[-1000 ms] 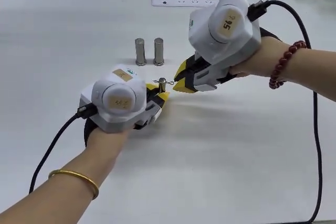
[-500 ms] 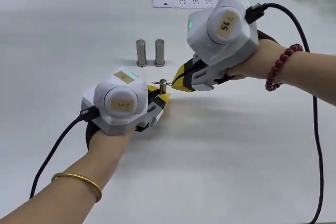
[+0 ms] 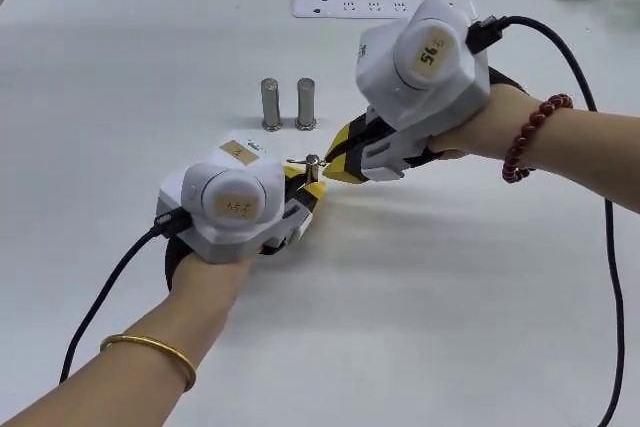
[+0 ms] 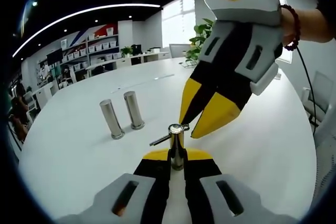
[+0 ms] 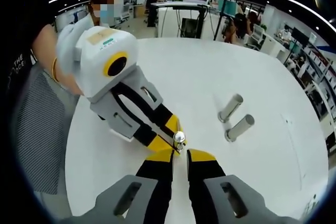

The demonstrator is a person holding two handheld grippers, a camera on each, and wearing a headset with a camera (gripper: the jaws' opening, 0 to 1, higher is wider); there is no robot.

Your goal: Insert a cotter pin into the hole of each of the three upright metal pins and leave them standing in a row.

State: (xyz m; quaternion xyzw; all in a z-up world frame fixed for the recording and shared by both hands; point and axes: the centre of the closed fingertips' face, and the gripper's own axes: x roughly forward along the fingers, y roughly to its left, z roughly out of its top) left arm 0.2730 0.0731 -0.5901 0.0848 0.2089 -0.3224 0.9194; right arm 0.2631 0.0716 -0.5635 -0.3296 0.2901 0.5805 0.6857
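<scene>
While left tool (image 4: 177, 157) clamps the upright metal pin (image 4: 176, 139), right tool (image 5: 181, 156) sits narrowly apart beside the cotter pin (image 4: 159, 140).

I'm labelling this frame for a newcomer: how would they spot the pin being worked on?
On the white table, find the left gripper, the one nearer the person. The metal pin stands upright between its jaws. Unlike the two bare pins standing free beyond it, this one has a thin cotter pin through its top.
</scene>
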